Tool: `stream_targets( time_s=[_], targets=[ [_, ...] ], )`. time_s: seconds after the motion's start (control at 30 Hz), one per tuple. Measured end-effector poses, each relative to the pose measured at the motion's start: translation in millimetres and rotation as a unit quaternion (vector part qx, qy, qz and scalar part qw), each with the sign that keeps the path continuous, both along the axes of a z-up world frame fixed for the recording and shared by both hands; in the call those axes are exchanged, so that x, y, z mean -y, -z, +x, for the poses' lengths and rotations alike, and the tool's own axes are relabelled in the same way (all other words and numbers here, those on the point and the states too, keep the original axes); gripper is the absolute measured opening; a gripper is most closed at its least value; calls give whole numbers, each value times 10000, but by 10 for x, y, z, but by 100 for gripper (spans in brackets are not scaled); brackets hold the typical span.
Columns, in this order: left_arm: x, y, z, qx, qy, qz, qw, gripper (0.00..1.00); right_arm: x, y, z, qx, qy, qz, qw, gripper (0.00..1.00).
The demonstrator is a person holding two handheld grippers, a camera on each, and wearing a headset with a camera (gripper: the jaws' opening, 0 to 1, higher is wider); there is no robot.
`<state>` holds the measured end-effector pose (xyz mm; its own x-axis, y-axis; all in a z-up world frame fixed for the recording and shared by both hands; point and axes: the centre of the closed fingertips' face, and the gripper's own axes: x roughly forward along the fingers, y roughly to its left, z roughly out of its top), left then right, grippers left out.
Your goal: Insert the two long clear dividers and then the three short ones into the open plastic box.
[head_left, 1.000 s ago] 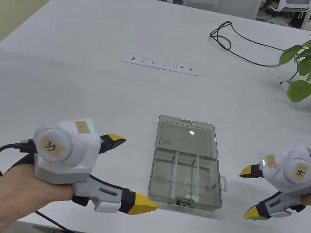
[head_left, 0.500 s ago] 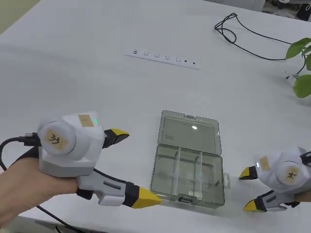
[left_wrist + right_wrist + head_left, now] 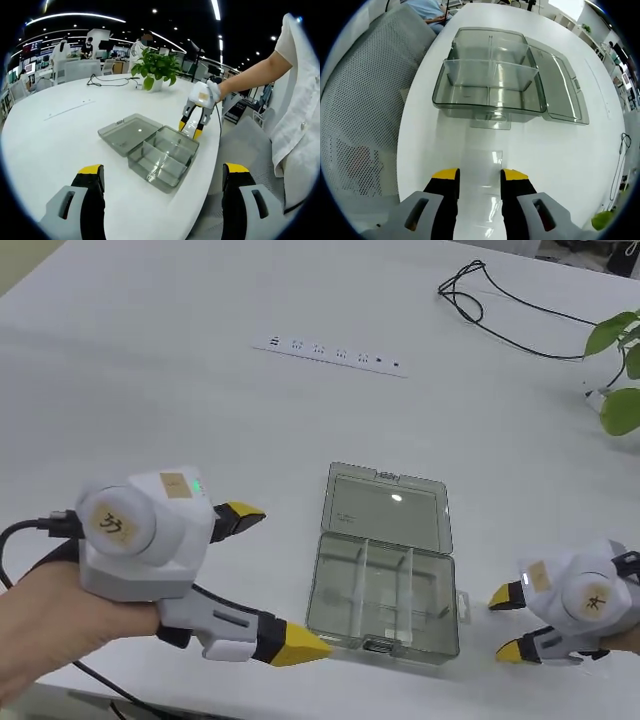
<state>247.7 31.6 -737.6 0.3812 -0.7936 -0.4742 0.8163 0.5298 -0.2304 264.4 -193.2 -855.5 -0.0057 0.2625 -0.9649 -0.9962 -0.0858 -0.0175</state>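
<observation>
Now the right claw (image 3: 505, 624) has narrowed to a small gap beside the box (image 3: 385, 585), holding nothing.
At lower left the left claw (image 3: 278, 578) gapes wide; the box lies lower centre on the bench (image 3: 200, 420), clear dividers (image 3: 361, 580) upright inside, so fitting looks finished.

My left tongs (image 3: 272, 578) gape wide and empty; my right tongs (image 3: 508, 622) hover, jaws narrowly parted.

Open clear box (image 3: 430, 645), lid (image 3: 388, 510) flat, 2 long dividers (image 3: 360, 585) inside
</observation>
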Motion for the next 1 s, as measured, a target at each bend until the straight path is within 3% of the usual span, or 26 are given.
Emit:
stream_targets(
  time_s=[0.5, 1.0],
  targets=[
    [-28, -4, -13, 30, 32, 45, 10000, 100, -4, -24, -20, 103, 13, -4, 9999, 33],
    [27, -121, -14, 122, 63, -20, 9999, 100, -100, -389, -14, 493, 387, 405, 9972, 33]
  ],
)
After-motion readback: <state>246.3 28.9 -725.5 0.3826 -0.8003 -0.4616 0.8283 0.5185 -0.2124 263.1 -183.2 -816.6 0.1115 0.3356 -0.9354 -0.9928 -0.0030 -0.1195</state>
